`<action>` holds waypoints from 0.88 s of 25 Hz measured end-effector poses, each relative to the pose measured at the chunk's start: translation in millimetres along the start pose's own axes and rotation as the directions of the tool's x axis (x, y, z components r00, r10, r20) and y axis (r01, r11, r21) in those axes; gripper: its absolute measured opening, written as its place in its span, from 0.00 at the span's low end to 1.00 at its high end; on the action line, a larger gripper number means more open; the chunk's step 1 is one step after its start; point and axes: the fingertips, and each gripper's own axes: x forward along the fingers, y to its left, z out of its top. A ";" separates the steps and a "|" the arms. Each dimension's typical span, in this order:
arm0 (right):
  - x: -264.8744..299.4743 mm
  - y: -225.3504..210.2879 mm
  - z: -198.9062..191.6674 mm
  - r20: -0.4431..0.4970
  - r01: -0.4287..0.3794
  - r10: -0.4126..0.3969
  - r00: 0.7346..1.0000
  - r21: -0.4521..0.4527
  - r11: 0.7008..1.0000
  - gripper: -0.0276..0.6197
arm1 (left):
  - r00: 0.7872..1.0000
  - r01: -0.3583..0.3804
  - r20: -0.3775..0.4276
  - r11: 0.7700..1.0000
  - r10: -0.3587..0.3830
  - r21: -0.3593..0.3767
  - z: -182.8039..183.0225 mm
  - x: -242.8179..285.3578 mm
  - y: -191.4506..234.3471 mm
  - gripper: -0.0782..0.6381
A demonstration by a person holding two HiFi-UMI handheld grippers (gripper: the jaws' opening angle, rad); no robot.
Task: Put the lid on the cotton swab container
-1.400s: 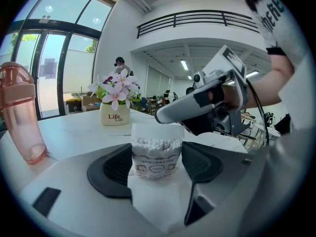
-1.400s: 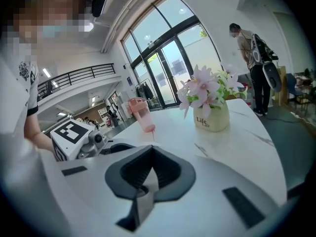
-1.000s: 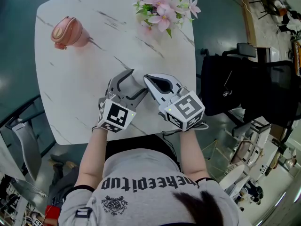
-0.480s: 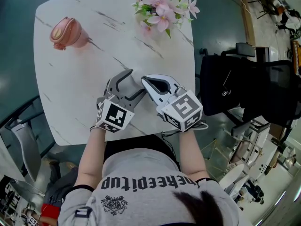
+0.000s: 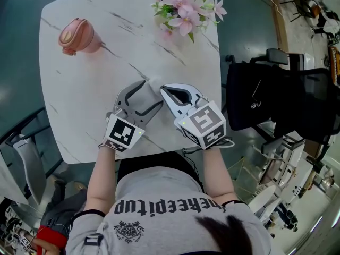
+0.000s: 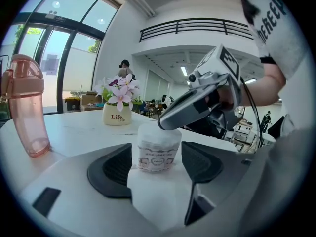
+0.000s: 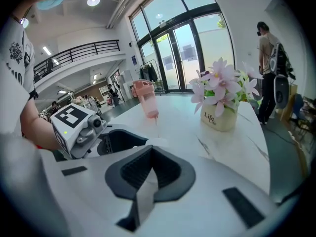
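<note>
Between the pads of the left gripper (image 6: 156,158) stands the cotton swab container (image 6: 154,152), upright on the marble table (image 5: 90,94), its long axis vertical and its label facing the camera. The jaws are set narrow around its body; a sliver of tabletop shows at one pad, so I judge them bracketing it closely, not squeezing hard. On top sits a pale lid (image 6: 152,131), and whether it has snapped home cannot be told from here.

Just above and to the container's right comes the right gripper (image 7: 149,152), its jaws closed tip to tip with nothing between them. In the left gripper view its grey nose rests on, or just over, the lid's right edge. That makes the right gripper the nearer one to the lid, with the lid lying straight ahead of and slightly below its tip. The likely next move is a press straight down along the container's axis while the left jaws steady it; a push off-centre could tip the light tub.

Farther off stand a pink bottle (image 6: 27,107) to the left and a flower pot (image 6: 117,113) behind
</note>
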 end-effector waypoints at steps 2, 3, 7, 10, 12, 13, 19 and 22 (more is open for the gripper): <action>0.6 -0.1 -0.8 -0.015 0.007 -0.007 1.000 -0.005 1.000 0.06 | 1.000 -0.007 -0.010 1.000 0.007 0.003 -4.1 -0.7 0.0 0.56; 1.1 0.0 -1.1 -0.024 0.011 -0.012 1.000 -0.011 1.000 0.06 | 1.000 -0.010 -0.011 1.000 0.010 0.002 -5.1 -1.0 -0.2 0.56; 2.7 0.5 -2.0 -0.059 0.023 -0.025 0.998 -0.026 0.999 0.06 | 1.000 -0.016 -0.002 1.000 0.016 -0.003 -4.4 -2.8 -0.3 0.56; 1.9 0.6 -1.7 -0.055 0.028 -0.028 0.998 -0.009 1.000 0.06 | 1.000 -0.019 0.001 1.000 0.019 -0.003 -3.2 -5.4 0.2 0.56; 1.7 0.2 -1.6 -0.043 0.030 -0.030 0.999 -0.002 1.000 0.06 | 1.000 -0.024 0.003 1.000 0.024 -0.002 -2.6 -7.2 1.5 0.56; 1.5 0.0 -1.6 -0.034 0.032 -0.032 0.999 0.002 0.999 0.06 | 1.000 -0.027 0.005 1.000 0.027 -0.002 -2.3 -8.1 2.0 0.56; -0.7 0.0 0.3 0.069 0.094 -0.092 0.993 -0.019 0.995 0.06 | 0.999 -0.039 0.024 0.999 0.039 0.009 2.9 -16.4 2.1 0.56; -2.4 0.4 -0.2 0.113 0.137 -0.132 0.985 -0.031 0.990 0.06 | 0.997 -0.068 0.038 0.998 0.068 0.018 6.1 -23.0 0.7 0.51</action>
